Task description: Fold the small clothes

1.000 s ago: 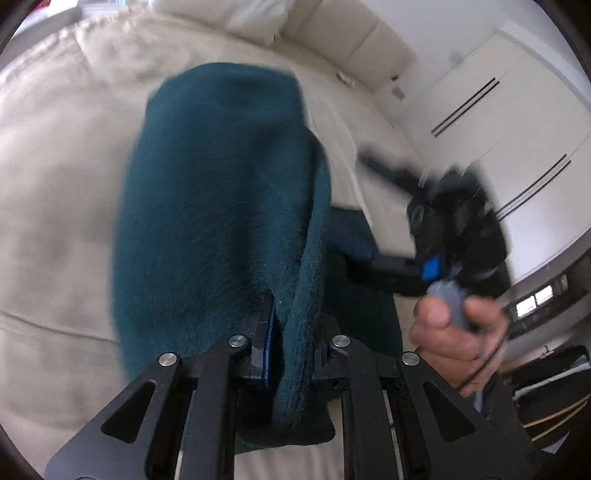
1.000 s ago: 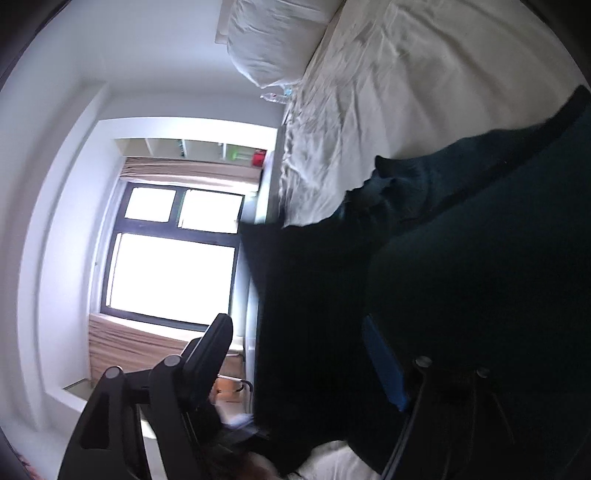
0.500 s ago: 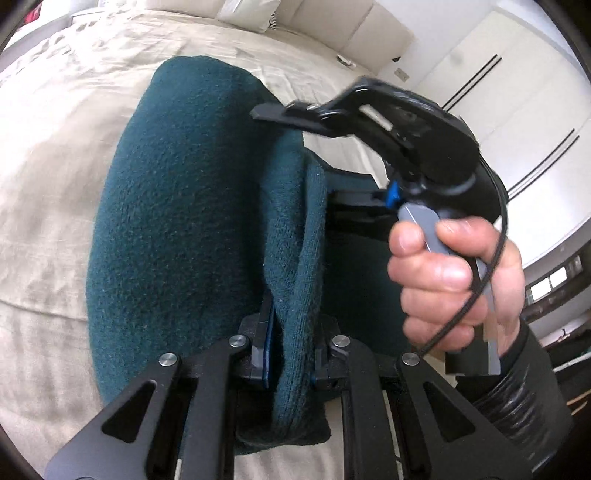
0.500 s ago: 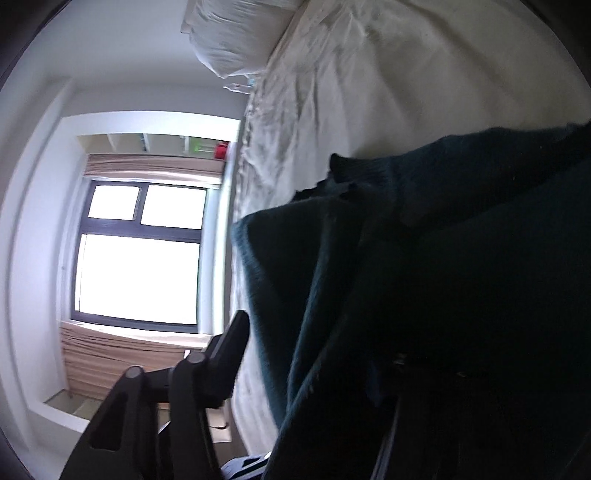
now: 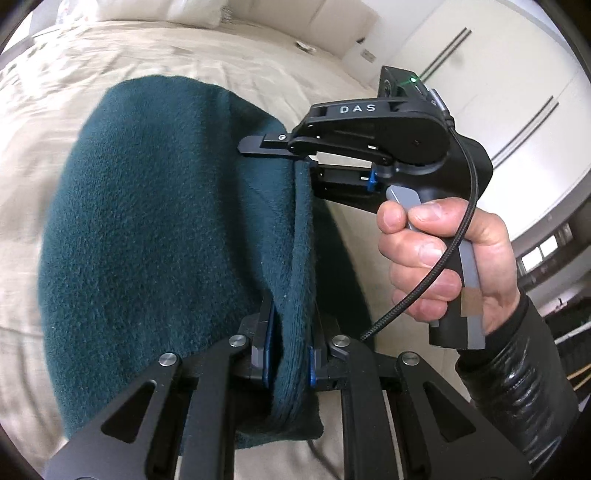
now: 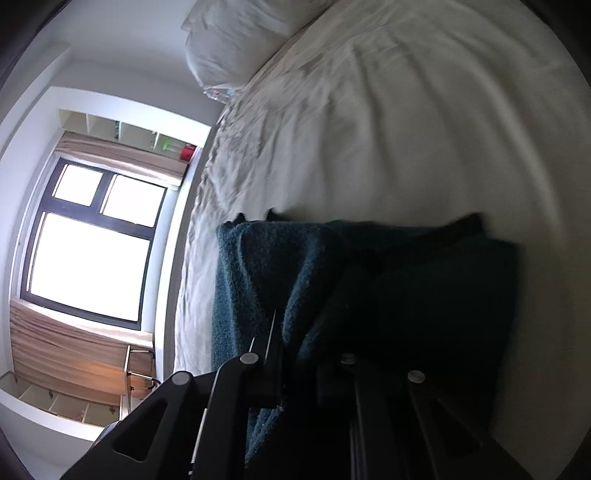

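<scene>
A dark teal fleece garment (image 5: 155,229) hangs folded over above the cream bed (image 5: 110,55). My left gripper (image 5: 290,350) is shut on its near edge, cloth bunched between the blue pads. My right gripper (image 5: 299,157) shows in the left wrist view, held by a hand (image 5: 439,258), and is shut on the same edge farther along. In the right wrist view the right gripper (image 6: 299,354) pinches the teal cloth (image 6: 280,266), which drapes over the white bed (image 6: 406,110).
Pillows (image 5: 184,9) and a padded headboard (image 5: 332,22) lie at the bed's far end. White wardrobe doors (image 5: 498,92) stand to the right. A bright window (image 6: 88,254) and a pillow (image 6: 236,40) show in the right wrist view.
My right gripper came in from the right, open, and closed on the garment's edge beyond my left gripper. The left gripper kept its hold throughout.
</scene>
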A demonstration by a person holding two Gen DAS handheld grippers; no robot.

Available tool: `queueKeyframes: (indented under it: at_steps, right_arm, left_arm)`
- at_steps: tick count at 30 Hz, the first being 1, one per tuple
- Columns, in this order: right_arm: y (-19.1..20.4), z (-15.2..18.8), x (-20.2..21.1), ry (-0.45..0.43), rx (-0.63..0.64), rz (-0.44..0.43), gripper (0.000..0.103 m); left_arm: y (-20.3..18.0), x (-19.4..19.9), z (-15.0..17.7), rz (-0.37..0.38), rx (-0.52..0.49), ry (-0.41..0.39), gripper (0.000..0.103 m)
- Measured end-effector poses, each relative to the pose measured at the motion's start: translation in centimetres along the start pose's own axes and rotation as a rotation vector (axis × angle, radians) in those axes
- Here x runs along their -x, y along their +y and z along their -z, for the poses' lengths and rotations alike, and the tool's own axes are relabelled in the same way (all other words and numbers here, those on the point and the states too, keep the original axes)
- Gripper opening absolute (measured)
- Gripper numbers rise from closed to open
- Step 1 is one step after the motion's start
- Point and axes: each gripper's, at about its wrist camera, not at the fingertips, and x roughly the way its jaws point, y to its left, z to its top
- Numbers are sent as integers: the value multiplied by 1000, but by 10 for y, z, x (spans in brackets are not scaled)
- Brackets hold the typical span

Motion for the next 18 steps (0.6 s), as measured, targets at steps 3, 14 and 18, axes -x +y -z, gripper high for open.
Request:
queueKeyframes:
  at_steps: [3,14,18]
  right_arm:
    - [-18,-1,13,-7,-16,16,13]
    - [-59,-14,22,-4,-53,34,13]
    - [-65,-10,20,-6,-77,11,16]
  left_arm:
    - [-15,-18,-3,0,-12,22,12]
    - [-55,-55,-1,-30,-21,45,12]
    - [-67,-55,8,-11,-16,28,26]
